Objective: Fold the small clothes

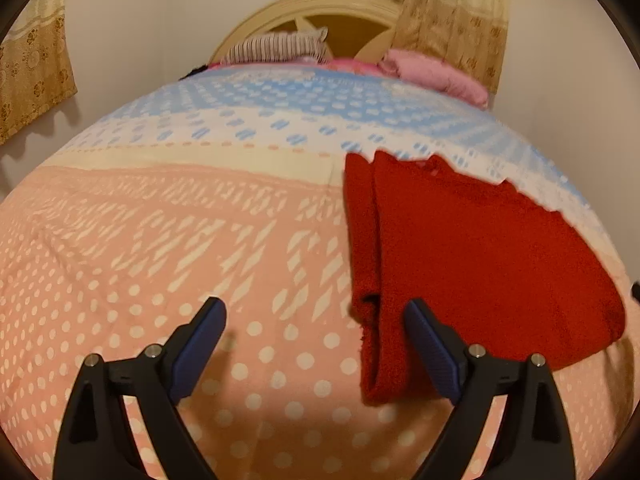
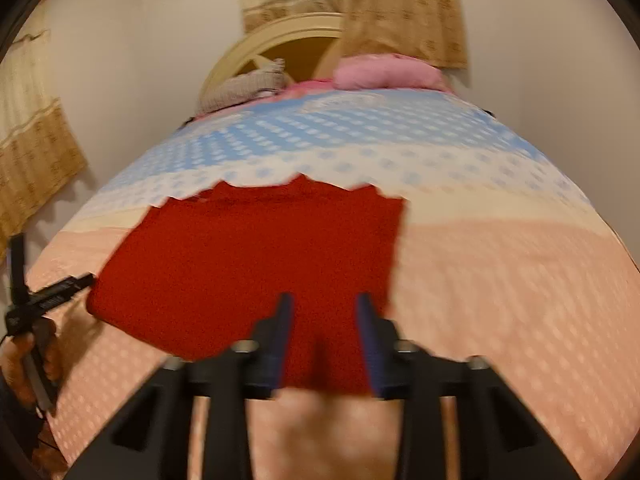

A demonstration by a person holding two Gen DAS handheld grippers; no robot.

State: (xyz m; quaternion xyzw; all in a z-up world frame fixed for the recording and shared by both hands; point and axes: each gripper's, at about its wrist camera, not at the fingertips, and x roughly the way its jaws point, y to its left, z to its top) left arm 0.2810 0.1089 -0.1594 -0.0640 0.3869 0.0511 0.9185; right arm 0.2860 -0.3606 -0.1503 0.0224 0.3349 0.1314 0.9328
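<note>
Fuzzy matt red cloth garment [image 1: 472, 256]

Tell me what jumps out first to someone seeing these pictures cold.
The red garment dominates: it lies partly folded on the patterned bedspread, bright against peach and blue. The left tool hangs open beside its near edge. The right tool, blurred, straddles the near hem; pink pillows sit by the headboard.

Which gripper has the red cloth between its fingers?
The right gripper straddles the red cloth; the left gripper is open over bare bedspread beside it.
</note>
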